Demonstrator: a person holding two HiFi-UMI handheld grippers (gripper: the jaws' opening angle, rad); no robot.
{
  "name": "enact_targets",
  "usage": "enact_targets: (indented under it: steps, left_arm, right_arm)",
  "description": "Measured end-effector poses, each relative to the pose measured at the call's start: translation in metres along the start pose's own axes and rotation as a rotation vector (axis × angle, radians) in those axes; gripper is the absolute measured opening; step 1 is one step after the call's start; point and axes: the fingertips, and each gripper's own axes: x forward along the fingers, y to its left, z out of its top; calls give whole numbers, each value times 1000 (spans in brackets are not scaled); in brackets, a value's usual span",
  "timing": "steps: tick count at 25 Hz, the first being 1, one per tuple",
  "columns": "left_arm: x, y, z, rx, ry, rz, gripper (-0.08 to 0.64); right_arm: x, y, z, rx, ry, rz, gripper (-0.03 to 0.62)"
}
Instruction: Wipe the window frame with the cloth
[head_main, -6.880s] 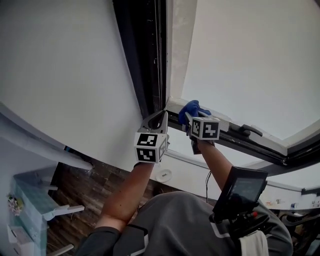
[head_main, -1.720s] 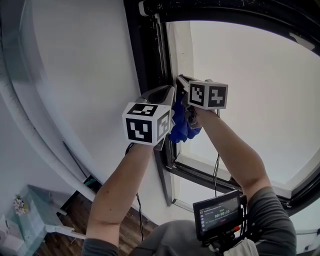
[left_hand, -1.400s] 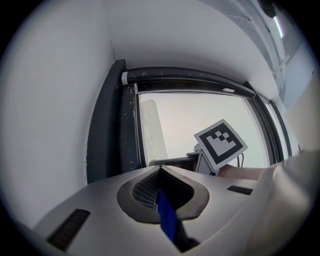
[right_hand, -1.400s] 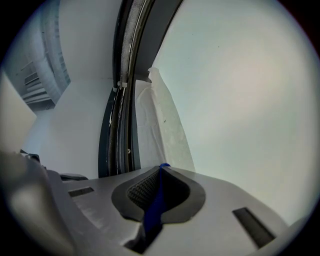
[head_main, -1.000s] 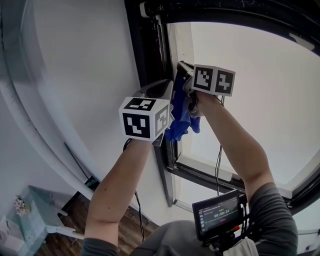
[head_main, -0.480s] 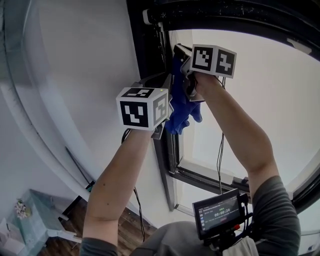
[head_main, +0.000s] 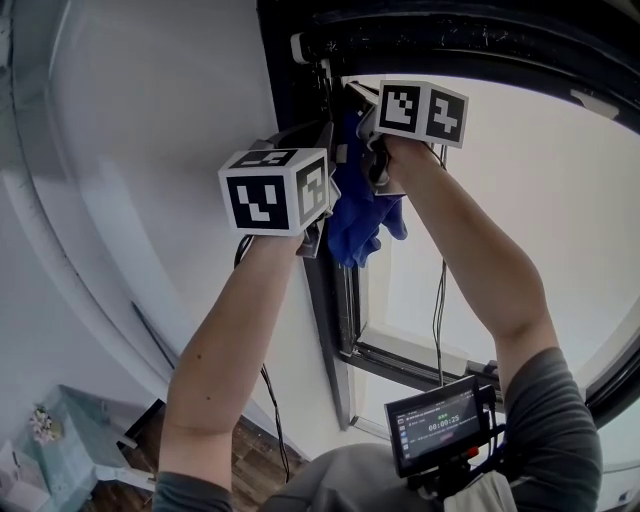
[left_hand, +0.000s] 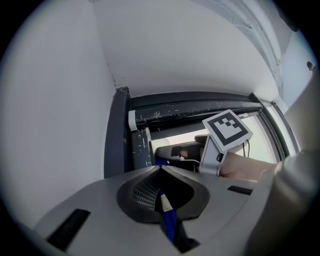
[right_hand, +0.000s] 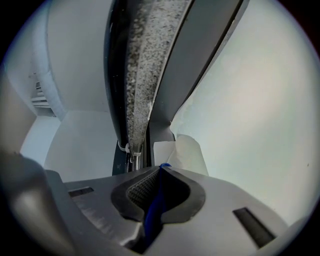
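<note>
My left tongs (left_hand: 160, 170) and right tongs (right_hand: 160, 168) both pinch cloth (head_main: 362, 212); contact with frame (head_main: 326, 300) hidden, probably touching.

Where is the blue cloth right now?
In the head view the blue cloth hangs top centre, pinched by the left gripper and right gripper, at the dark window frame.

Pale daylight is glowing through the wide glass window pane (head_main: 545, 200) ahead of me, a plain white wall (head_main: 130, 150) is curving leftward, and brown wooden floorboards (head_main: 248, 452) are showing below.
</note>
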Motion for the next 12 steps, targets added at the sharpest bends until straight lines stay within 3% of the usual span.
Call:
enact_targets:
  steps: [7,12]
  left_arm:
    - [2,17,19,5,-17,28,9]
    - [-5,3,1,-5,-19,-6,9]
  right_arm:
    - [-1,2,8,-13,-14,-3,23]
    - [-19,4,-5,1,-9,16,23]
